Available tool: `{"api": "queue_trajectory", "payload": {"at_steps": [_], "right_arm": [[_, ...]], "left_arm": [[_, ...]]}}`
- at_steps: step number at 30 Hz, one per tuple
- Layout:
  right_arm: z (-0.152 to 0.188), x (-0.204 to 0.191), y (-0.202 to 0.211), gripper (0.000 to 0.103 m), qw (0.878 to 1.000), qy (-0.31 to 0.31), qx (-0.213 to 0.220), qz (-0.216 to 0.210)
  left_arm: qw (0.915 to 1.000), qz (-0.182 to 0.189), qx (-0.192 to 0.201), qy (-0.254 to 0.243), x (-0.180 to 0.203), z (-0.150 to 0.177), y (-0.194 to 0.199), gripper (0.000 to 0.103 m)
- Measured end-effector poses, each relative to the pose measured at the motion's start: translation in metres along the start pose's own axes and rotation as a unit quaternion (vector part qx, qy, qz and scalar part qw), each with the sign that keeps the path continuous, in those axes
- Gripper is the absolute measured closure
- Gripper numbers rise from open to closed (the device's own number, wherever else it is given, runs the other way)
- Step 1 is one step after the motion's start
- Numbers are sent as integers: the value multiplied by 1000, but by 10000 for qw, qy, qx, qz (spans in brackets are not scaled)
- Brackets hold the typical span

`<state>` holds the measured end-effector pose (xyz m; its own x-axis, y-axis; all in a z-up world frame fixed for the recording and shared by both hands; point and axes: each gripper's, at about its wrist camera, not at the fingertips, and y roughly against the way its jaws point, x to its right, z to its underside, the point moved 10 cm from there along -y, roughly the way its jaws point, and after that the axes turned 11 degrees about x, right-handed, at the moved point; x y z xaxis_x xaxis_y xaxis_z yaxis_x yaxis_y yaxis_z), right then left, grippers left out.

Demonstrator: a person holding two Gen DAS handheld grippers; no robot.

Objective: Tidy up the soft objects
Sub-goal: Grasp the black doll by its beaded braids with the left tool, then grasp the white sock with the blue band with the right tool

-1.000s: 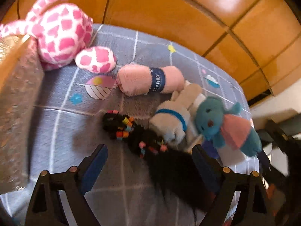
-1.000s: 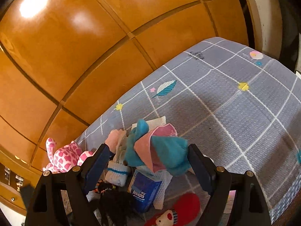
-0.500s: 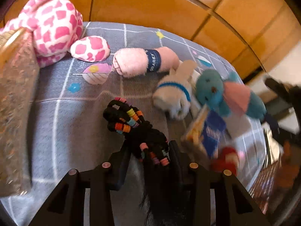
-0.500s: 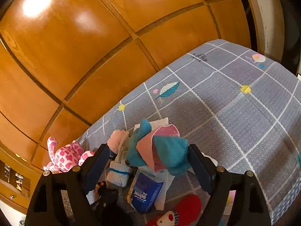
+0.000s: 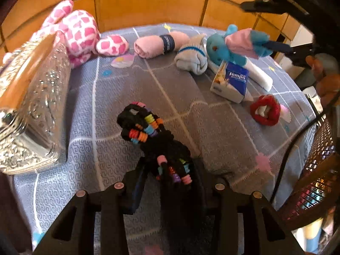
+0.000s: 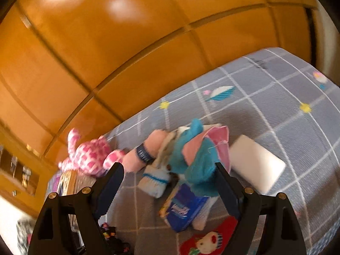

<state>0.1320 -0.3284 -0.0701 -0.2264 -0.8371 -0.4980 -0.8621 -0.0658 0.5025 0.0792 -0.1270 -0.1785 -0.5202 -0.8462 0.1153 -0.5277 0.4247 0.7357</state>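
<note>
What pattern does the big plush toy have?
Pink patches on white, clearest in the left wrist view: plush toy.

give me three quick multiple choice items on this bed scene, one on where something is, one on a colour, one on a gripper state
1. Where is the blue tissue pack?
A. on top of the spotted plush
B. in front of the teal plush toy
C. inside the glass box

2. What colour is the band on the rolled pink cloth?
A. dark blue
B. yellow
C. red

3. What is the left hand-held gripper doing?
A. standing wide open over bare blanket
B. shut on the black beaded piece
C. holding the tissue pack

Answers: 1 B, the pack lies just nearer the camera than the teal toy; 2 A, a dark blue band wraps its middle; 3 B, both fingers press against the black piece.
</note>
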Motion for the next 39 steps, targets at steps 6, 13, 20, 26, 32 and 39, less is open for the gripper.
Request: {"api": "queue_trajectory", "payload": {"at_steps": [6, 13, 20, 26, 32, 39], "right_arm": [[32, -28, -17, 27, 9961, 594, -633, -140], [56, -43, -54, 27, 9902, 703, -1191, 176], [74, -54, -61, 27, 9887, 424, -1423, 187], [69, -34, -92, 27, 9861, 460, -1322, 891], [81, -33, -112, 67, 9780, 977, -1460, 1127], [126, -57, -89, 64, 9686, 1422, -2002, 382]], "left_arm": [[9997, 29, 234, 34, -2, 6, 4, 61], [9991, 149, 323, 244, -3, 9, 8, 61], [9983, 259, 413, 308, -7, 10, 16, 61], [9980, 253, 461, 342, -8, 12, 19, 61], [9978, 243, 509, 363, -7, 17, 27, 61], [9982, 89, 555, 197, 1, 20, 33, 64]]}}
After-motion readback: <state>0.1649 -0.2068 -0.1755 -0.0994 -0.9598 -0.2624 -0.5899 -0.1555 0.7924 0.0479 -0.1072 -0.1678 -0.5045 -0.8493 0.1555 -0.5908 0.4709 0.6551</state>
